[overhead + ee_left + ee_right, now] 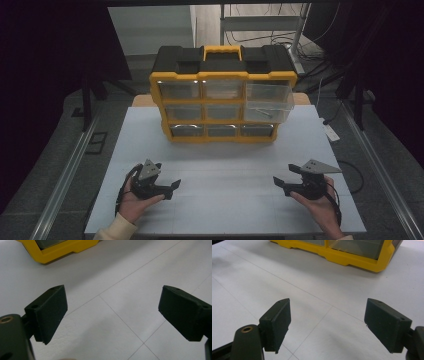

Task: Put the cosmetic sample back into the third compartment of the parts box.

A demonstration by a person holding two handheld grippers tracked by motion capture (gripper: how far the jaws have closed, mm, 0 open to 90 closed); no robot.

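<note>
We hold a gripper in each hand, low over the white table (225,200), both near our edge and well apart from each other. Left gripper (172,189) sits at the left, jaws pointing inward toward the table's middle; in the left gripper view its jaws stand wide, nothing between them but bare white surface with thin seam lines. Right gripper (279,184) mirrors it at the right, jaws pointing inward; the right gripper view shows its jaws wide too, holding nothing.

The thing nearest our work: a yellow drawer organiser (222,100) with a black top and yellow carry handle (221,50), upright at the far middle of the table, front facing us. Three rows of three clear drawers. The top right drawer (269,102) is pulled out toward us, jutting past the frame and overhanging the drawer below it; something pale and thin lies inside, too small for us to tell what. The other drawers sit flush.

Organiser is well apart from both grippers, a wide stretch of bare table between. In the left gripper view a yellow corner of its base (62,250) shows at upper left; in the right gripper view its lower yellow edge (342,257) runs across the top, clear drawer fronts above it.

Dark floor and cables beyond the table
</note>
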